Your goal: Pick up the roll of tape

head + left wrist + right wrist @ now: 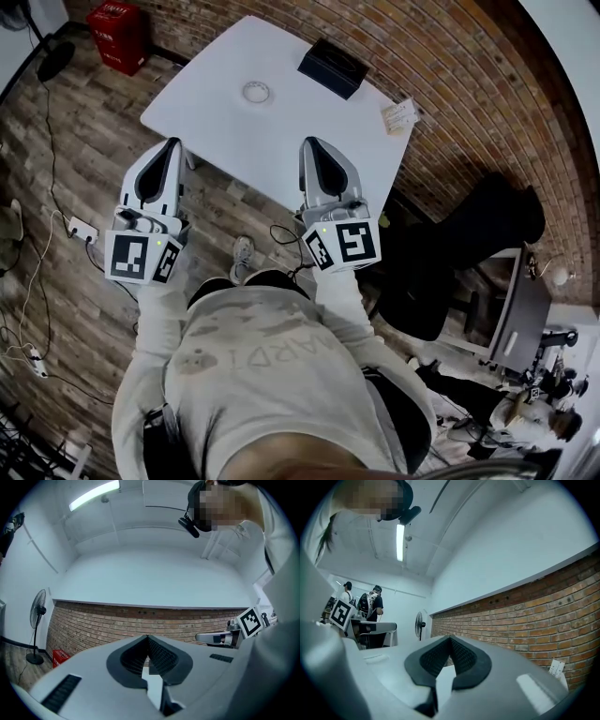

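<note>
White worktop (234, 131) carries the roll of tape (257, 92), which lies flat with its hole facing up, near the far middle of the surface and well apart from the black box (332, 67) behind it. Both grippers hang short of the worktop's near edge, pointing towards it. The left gripper (172, 142) and the right gripper (309, 142) each have their jaws pressed together with nothing between them. The tape sits ahead of and between the two, and it looks somewhat closer to the right gripper, whose jaws would need to part before reaching forward and slightly left for it.
</note>
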`<act>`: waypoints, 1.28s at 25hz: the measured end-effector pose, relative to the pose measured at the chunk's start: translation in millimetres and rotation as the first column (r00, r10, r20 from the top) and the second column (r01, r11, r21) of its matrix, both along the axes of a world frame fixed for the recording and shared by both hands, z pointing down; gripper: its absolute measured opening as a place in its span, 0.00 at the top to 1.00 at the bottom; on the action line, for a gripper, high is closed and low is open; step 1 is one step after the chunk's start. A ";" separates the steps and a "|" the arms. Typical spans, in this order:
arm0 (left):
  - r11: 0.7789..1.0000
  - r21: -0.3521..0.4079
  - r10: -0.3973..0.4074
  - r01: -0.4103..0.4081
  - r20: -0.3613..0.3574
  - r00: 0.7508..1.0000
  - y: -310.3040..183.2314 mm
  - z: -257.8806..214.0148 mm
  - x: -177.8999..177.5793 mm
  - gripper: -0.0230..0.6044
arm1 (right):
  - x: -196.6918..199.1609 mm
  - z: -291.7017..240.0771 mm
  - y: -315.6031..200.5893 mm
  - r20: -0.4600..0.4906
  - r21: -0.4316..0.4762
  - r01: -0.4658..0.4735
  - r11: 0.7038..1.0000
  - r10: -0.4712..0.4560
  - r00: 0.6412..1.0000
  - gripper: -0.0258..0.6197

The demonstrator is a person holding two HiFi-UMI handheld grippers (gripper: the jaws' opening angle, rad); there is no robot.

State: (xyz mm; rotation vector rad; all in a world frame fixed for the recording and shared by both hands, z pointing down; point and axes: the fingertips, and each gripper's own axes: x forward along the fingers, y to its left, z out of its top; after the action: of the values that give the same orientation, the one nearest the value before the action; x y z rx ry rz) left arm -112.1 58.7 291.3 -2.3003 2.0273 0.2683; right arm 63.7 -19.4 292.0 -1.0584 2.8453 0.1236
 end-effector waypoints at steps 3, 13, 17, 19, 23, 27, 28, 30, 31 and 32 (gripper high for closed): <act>1.000 0.003 -0.014 0.014 0.000 1.000 -25.1 -1.4 -5.3 0.95 | -6.3 -1.7 -27.8 0.002 0.003 0.014 1.000 -0.014 1.000 0.94; 0.998 0.006 -0.057 0.057 0.011 0.998 -98.0 -3.5 -13.4 0.95 | -22.9 0.5 -110.0 0.008 -0.005 0.073 0.997 -0.073 0.997 0.94; 0.997 0.011 -0.081 0.081 0.014 0.997 -114.9 -4.4 -16.0 0.95 | -28.7 7.8 -130.2 -0.002 -0.015 0.105 0.994 -0.105 0.994 0.94; 0.996 0.011 -0.089 0.089 0.016 0.996 -121.3 -4.0 -14.7 0.95 | -28.8 12.7 -140.1 0.002 -0.027 0.111 0.993 -0.111 0.994 0.94; 0.995 -0.008 -0.097 0.097 0.028 0.995 -130.4 -0.2 -10.0 0.95 | -30.0 18.9 -156.3 0.022 -0.057 0.120 0.991 -0.119 0.993 0.94; 0.994 -0.016 -0.105 0.106 0.037 0.994 -134.4 1.5 -10.1 0.95 | -33.4 25.5 -164.8 0.026 -0.081 0.130 0.988 -0.129 0.991 0.94; 0.994 -0.018 -0.105 0.106 0.039 0.994 -135.7 2.2 -11.5 0.95 | -35.3 27.0 -167.0 0.026 -0.088 0.129 0.988 -0.127 0.992 0.94; 0.994 -0.022 -0.106 0.107 0.040 0.994 -139.2 3.9 -16.7 0.95 | -40.5 30.0 -171.6 0.025 -0.100 0.125 0.987 -0.123 0.992 0.94; 0.994 -0.023 -0.105 0.106 0.037 0.994 -141.9 4.7 -19.8 0.95 | -43.4 31.5 -174.4 0.024 -0.105 0.122 0.987 -0.120 0.992 0.94; 0.994 -0.024 -0.103 0.103 0.034 0.994 -145.3 5.4 -22.3 0.95 | -45.8 32.9 -177.6 0.022 -0.110 0.119 0.987 -0.117 0.993 0.94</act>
State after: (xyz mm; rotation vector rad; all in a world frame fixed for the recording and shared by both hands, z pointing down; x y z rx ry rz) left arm -134.4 -86.7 296.6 -2.1902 2.1371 0.1983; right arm 17.8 -197.0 324.9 -0.9014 2.9216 -0.0536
